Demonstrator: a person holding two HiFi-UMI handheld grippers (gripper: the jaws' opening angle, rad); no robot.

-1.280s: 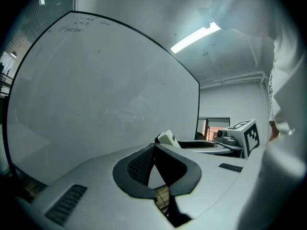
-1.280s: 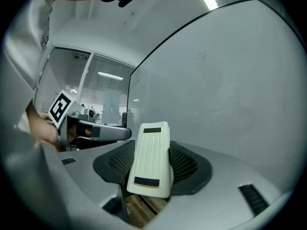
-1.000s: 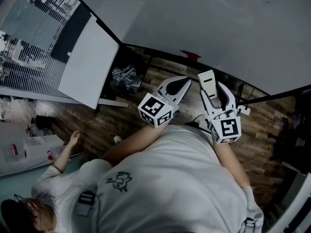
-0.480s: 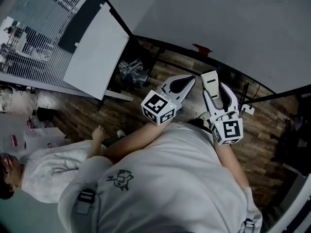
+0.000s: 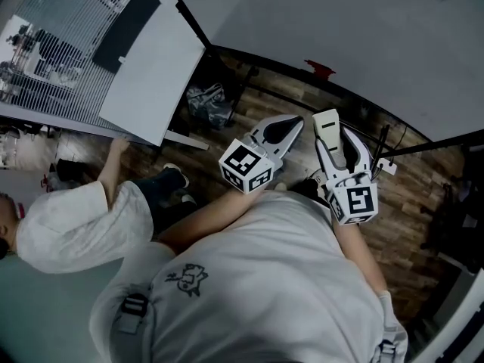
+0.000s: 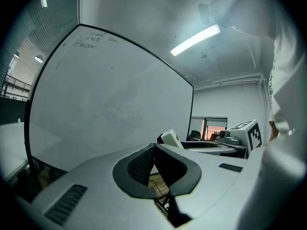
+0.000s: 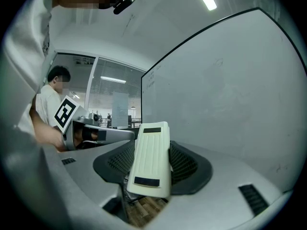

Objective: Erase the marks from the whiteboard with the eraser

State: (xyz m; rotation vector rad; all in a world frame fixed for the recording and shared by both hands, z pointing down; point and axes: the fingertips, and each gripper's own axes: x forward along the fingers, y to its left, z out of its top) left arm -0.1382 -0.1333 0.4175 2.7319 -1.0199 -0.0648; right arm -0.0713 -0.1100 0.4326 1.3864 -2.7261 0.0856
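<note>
Cream, ribbed plastic oblong eraser clamped in right tool, left tool closed and empty, dark textured pads meeting, smooth white black-framed whiteboard ahead

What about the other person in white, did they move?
Yes. The other person has moved up toward the leaning white panel. Their hand is now near its lower edge; a second ago it was well below it.

wood floor w/ dark bundle
</note>
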